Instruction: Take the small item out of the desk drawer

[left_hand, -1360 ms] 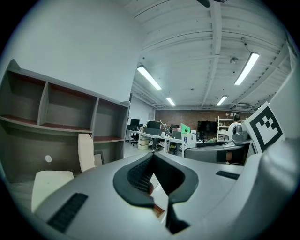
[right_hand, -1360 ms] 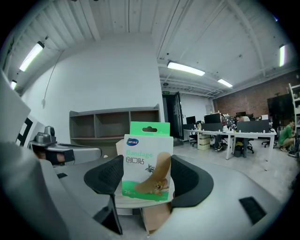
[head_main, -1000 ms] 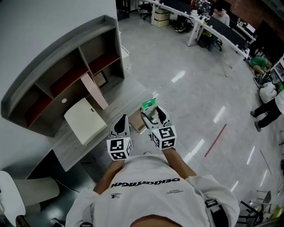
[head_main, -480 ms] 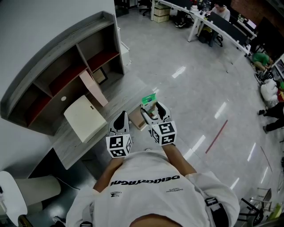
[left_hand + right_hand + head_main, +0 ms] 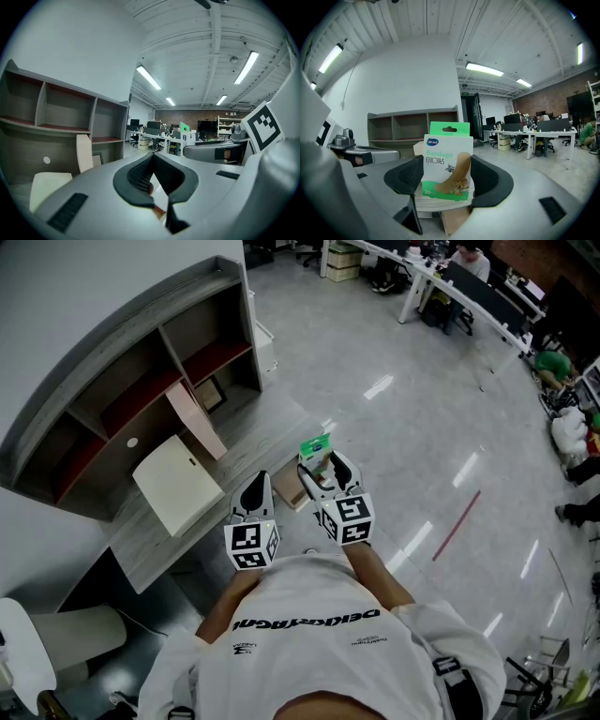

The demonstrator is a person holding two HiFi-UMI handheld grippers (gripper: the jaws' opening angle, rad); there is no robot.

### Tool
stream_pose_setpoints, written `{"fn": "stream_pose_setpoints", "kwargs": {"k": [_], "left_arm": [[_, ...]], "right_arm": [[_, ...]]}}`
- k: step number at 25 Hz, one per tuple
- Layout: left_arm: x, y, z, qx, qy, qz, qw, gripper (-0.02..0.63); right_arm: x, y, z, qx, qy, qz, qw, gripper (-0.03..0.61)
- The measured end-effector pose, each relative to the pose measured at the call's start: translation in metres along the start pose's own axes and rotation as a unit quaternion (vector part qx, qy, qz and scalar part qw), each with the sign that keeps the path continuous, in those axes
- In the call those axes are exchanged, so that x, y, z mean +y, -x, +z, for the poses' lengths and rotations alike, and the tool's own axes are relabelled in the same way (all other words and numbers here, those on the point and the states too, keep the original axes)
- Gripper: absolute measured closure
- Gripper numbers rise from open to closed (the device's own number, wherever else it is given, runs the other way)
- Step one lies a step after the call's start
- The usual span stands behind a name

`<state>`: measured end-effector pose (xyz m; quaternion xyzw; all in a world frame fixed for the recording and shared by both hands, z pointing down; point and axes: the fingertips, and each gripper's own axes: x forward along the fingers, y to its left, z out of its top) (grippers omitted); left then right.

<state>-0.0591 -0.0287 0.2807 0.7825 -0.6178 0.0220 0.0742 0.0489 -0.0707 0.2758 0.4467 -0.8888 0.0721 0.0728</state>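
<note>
holding a bandage box above the desk drawer

clamping a small green and white bandage box (image 5: 446, 161) upright between the pads of the right gripper (image 5: 327, 474), hanging tab uppermost and printed face toward the gripper's camera, apparently pinching its two side edges so as to carry it without tilting. pressing the fingers of the left gripper (image 5: 151, 161) together on nothing, just left of the right fingers, seemingly idling as not needed for the lift. hovering both pairs of fingers over the front edge of a grey desk (image 5: 264, 442). showing, just below and between the two sets of fingertips, a small brown drawer (image 5: 291, 493), seemingly pulled open, its inside hidden by the grippers, so not telling whether anything is lying in it. showing, well ahead of the fingertips, a shelf unit (image 5: 122, 334) with open compartments looking mostly bare, apart from a small frame-like item (image 5: 212, 396) in one lower compartment. showing, ahead of the left fingers, a flat white box (image 5: 178, 486) on the desktop and a pale board (image 5: 195, 423) leaning beside it.
</note>
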Motion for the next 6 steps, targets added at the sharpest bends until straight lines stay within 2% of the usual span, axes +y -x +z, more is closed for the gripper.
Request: {"fn": "stream_pose_setpoints", "kwargs": {"k": [6], "left_arm": [[0.0004,-0.0049,0.0008,-0.001,-0.001,-0.001,1.0,0.598]], "right_arm": [[-0.0017,-0.0037,0.0017,-0.001,0.001,0.002,1.0,0.25]]}}
